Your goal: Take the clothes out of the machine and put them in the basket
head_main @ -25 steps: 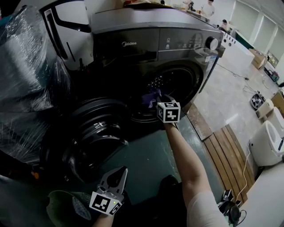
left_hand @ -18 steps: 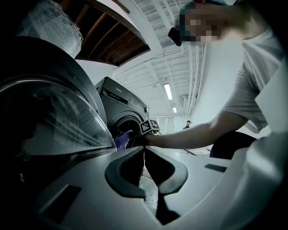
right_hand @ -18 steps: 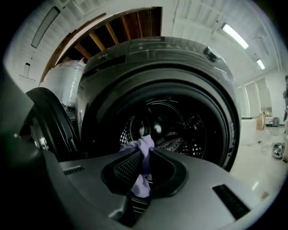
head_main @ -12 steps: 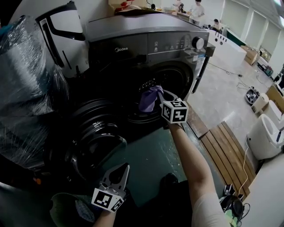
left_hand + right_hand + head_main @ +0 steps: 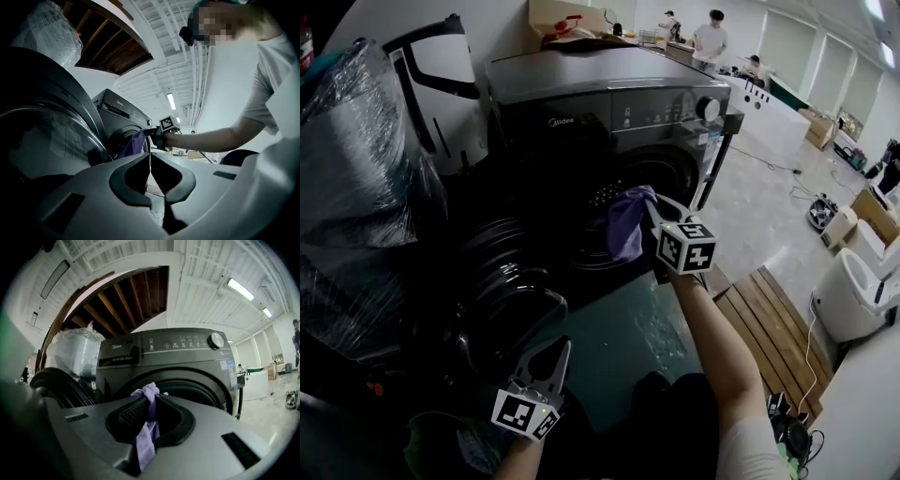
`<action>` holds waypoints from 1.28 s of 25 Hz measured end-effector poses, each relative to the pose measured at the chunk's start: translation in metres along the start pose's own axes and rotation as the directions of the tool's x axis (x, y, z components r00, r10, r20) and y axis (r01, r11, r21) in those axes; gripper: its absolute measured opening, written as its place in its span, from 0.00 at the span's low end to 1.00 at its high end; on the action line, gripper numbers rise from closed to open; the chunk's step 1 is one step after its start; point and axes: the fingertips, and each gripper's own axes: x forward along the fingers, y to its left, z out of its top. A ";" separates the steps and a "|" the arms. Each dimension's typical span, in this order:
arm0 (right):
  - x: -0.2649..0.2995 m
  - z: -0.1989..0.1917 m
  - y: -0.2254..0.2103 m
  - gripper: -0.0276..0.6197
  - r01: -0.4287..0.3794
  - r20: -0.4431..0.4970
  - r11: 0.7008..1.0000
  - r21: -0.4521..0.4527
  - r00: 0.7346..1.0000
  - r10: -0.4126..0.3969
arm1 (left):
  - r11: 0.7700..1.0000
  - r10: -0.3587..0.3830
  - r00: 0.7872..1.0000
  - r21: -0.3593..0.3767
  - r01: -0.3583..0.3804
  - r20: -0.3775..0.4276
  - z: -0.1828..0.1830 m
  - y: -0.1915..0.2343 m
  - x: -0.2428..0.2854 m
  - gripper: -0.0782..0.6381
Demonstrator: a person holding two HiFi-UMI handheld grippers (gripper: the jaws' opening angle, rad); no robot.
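Note:
A purple cloth (image 5: 627,225) hangs in front of the dark drum opening (image 5: 661,183) of the grey washing machine (image 5: 609,94). My right gripper (image 5: 652,210) is shut on the top of the cloth. In the right gripper view the purple cloth (image 5: 146,442) is pinched between the jaws of my right gripper (image 5: 151,401) and trails down through them. My left gripper (image 5: 560,347) hovers low near the open door (image 5: 511,291), shut, with nothing in it. The left gripper view shows the tips of my left gripper (image 5: 150,157) together and the cloth (image 5: 133,145) beyond them.
A bulky plastic-wrapped load (image 5: 356,169) stands to the left of the machine. A green mesh thing (image 5: 441,445) lies at the bottom left edge. Wooden planks (image 5: 769,319) and a white appliance (image 5: 848,300) are on the right. People (image 5: 708,37) stand far behind.
My right gripper has come up and back out of the drum, drawing the purple cloth out with it. The left gripper has stayed almost where it was.

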 end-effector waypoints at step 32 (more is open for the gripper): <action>-0.103 0.046 0.022 0.10 -0.157 0.104 0.983 -0.095 0.981 0.166 | 0.992 0.122 0.991 0.037 -0.125 0.059 0.096 0.025 0.070 0.14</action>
